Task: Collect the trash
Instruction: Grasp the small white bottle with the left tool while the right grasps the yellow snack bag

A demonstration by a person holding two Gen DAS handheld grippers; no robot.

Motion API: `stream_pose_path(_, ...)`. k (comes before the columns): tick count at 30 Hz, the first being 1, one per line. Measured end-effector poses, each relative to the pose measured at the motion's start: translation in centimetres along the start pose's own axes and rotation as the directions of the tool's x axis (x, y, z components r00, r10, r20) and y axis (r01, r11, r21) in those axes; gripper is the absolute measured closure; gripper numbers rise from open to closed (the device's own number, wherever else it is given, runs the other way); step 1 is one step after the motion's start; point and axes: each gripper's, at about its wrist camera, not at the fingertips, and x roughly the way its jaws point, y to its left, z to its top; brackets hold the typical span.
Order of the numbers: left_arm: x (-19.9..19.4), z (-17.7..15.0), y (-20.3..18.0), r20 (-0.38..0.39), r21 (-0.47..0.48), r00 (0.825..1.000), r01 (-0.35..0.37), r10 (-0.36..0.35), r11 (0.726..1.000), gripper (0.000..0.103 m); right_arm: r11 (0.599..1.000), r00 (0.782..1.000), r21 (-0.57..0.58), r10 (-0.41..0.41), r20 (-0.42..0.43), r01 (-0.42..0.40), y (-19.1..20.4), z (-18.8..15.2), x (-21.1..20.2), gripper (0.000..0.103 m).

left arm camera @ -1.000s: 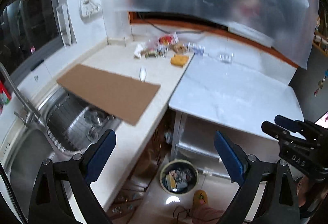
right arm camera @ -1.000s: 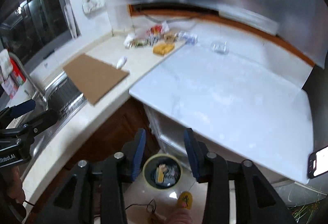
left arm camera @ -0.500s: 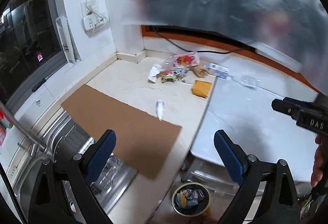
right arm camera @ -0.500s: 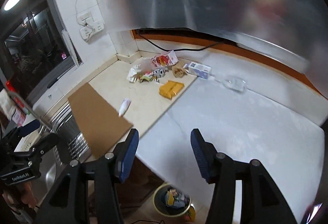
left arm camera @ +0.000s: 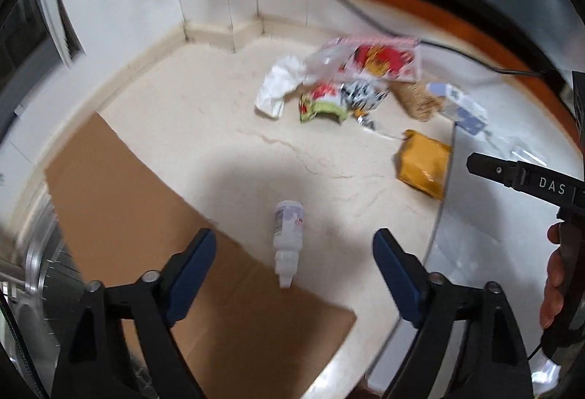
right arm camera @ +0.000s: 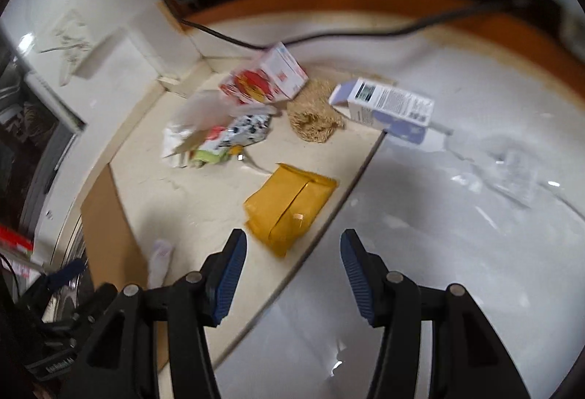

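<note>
Trash lies on the cream counter. A small white bottle point(left arm camera: 288, 239) lies on its side just ahead of my open, empty left gripper point(left arm camera: 294, 249); it also shows in the right wrist view point(right arm camera: 159, 262). A yellow padded envelope point(right arm camera: 290, 206) lies just ahead of my open, empty right gripper point(right arm camera: 292, 253), and shows in the left wrist view point(left arm camera: 422, 168). Farther back lie a red-and-white snack bag point(left arm camera: 376, 59), crumpled wrappers point(left arm camera: 334, 101), a white tissue point(left arm camera: 279, 84), a tan fibrous clump point(right arm camera: 312, 117) and a white-and-purple carton point(right arm camera: 387, 110).
A brown cardboard sheet point(left arm camera: 153, 234) covers the sink point(left arm camera: 40, 274) at the left. A white marble-look table point(right arm camera: 457, 234) adjoins the counter on the right, with clear plastic packaging point(right arm camera: 515, 172) on it. A black cable point(right arm camera: 329, 33) runs along the back wall.
Both grippers have moved forward and down towards the counter; the trash pile looms much larger. The floor bin has dropped out of view. Both stay open.
</note>
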Motion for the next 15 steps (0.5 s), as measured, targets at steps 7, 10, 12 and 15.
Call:
stream_pose_path(7,5.1,1.0,0.3,-0.067,-0.065,0.998,-0.003,-0.001,0.998,0.026,1.000,0.998,0.020,-0.009,-0.060,0.010,0.1,1.5,5.1,0.049)
stream_pose_path(10,6.2,0.9,0.2,-0.084,-0.064,0.996,-0.019,0.014,0.998,0.027,0.999,0.997,-0.023,-0.040,-0.061,0.039,1.2,1.5,6.2,0.049)
stream_pose_path(12,7.0,0.8,0.2,-0.099,-0.069,0.995,-0.026,0.019,0.997,0.033,0.996,0.997,-0.061,-0.064,-0.054,0.060,2.1,1.7,6.7,0.047)
stream_pose_path(15,7.8,0.7,0.4,-0.120,-0.086,0.993,-0.022,0.012,0.996,0.046,0.988,0.994,-0.121,-0.099,-0.046,0.093,3.5,1.8,7.3,0.047)
